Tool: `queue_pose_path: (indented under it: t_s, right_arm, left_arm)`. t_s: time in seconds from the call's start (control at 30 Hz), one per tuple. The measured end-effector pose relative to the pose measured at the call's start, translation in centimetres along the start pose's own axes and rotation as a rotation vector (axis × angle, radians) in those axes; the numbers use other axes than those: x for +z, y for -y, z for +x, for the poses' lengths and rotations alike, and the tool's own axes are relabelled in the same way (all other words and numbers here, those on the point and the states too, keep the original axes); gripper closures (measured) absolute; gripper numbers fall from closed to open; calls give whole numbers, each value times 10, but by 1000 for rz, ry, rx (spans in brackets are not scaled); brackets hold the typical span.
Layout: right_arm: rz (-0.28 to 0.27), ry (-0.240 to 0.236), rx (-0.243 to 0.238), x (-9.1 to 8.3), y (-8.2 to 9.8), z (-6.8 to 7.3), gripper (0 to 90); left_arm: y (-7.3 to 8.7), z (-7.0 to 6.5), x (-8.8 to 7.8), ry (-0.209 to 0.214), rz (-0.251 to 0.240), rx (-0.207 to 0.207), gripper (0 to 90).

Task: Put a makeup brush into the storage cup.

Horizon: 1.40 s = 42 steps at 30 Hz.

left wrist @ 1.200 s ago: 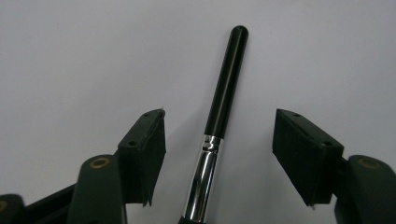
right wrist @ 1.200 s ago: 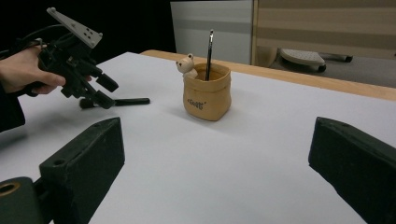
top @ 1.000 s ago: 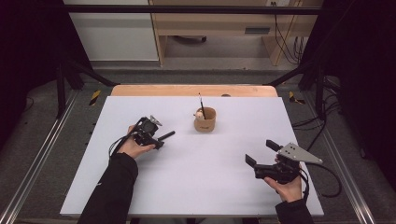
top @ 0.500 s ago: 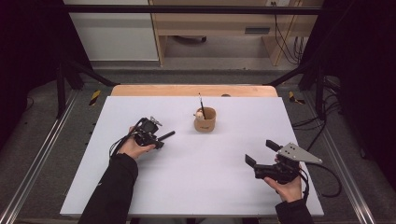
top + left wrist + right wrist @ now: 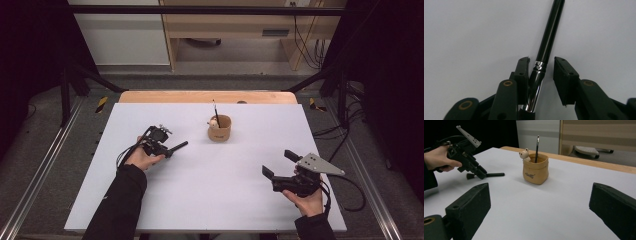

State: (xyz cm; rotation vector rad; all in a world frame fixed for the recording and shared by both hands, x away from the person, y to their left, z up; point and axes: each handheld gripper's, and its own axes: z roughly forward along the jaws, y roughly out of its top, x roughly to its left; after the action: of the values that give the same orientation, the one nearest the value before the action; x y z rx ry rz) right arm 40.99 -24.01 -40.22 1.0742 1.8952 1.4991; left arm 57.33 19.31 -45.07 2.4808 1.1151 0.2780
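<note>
High view: I see the left gripper (image 5: 167, 147) low over the left half of the white worktop (image 5: 210, 200), pointing right toward the tan cup (image 5: 219, 128). A black brush (image 5: 177, 146) lies flat on the worktop, its handle sticking out past the gripper tip toward the cup. The right gripper (image 5: 277, 166) sits near the worktop's front right corner, well apart from both cup and brush, with its fingers spread wide and nothing between them. 1 thin dark stick (image 5: 215, 113) stands in the cup beside a small bear figure (image 5: 213, 121).

Left gripper view: the brush (image 5: 547, 47) runs between my 2 fingers (image 5: 522, 75), its silver ferrule level with the fingertips. The left finger touches the ferrule; the right finger stands just off it, a strip of worktop showing in the gap. The fingers have just been closing around the brush, not yet clamped.

Right gripper view: my own fingers (image 5: 471, 205) stand wide apart at the bottom corners. Beyond them the cup (image 5: 535, 170) stands upright mid-worktop. At left, the other hand (image 5: 437, 160) holds the left gripper (image 5: 480, 173) down over the brush (image 5: 491, 174), bristles at the near left end.
</note>
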Motion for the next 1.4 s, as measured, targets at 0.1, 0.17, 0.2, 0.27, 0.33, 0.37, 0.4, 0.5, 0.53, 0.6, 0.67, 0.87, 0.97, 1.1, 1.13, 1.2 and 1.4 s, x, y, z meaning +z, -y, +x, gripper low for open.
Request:
queue_pose_path:
  t_s: [0.1, 0.17, 0.2, 0.27, 0.33, 0.37, 0.4, 0.5, 0.53, 0.6, 0.67, 0.87, 0.97, 1.1, 1.13, 1.2, 1.4]
  right_arm:
    - [0, 0, 4, 0, 0, 0, 43]
    - [0, 0, 4, 0, 0, 0, 43]
    - [0, 0, 4, 0, 0, 0, 43]
    - [0, 0, 4, 0, 0, 0, 44]
    - [0, 0, 4, 0, 0, 0, 44]
    - [0, 0, 4, 0, 0, 0, 44]
    - [0, -1, 4, 0, 0, 0, 44]
    - [-2, 0, 3, 0, 0, 0, 44]
    - [-2, -1, 4, 0, 0, 0, 44]
    - [-2, 0, 4, 0, 0, 0, 44]
    - [-2, -1, 4, 0, 0, 0, 44]
    - [0, 0, 3, 1, 0, 0, 45]
    - [-2, -1, 4, 0, 0, 0, 45]
    - [-1, -3, -3, 0, 0, 0, 45]
    - [-1, -2, 1, 0, 0, 0, 45]
    - [-1, -2, 1, -1, 0, 0, 45]
    - [-6, -5, 2, 0, -1, 0, 45]
  left_arm:
    - [0, 0, 0, 2, 1, -7, 697]
    - [1, 0, -1, 6, 4, -8, 706]
    - [1, -1, -1, 8, 6, -7, 709]
    - [1, -1, -2, 12, 14, 4, 718]
    - [1, -1, -2, 18, 13, 0, 732]
    - [1, -1, -2, 20, 15, 1, 742]
    - [1, -1, -2, 22, 17, 1, 754]
    - [1, -2, -3, 34, 26, 1, 770]
    - [1, -2, -3, 40, 29, -1, 771]
    - [2, -3, -3, 50, 35, -4, 771]
    - [1, -5, -4, 53, 45, 4, 771]
    - [-1, -6, -6, 47, 23, 29, 714]
    - [-4, -5, -6, 37, 39, 58, 666]
    - [-8, -7, -4, 41, 54, 69, 651]
    - [-9, -8, -3, 42, 59, 73, 652]
    - [-11, -9, -1, 44, 74, 73, 657]
    - [-15, -9, 1, 53, 108, 77, 676]
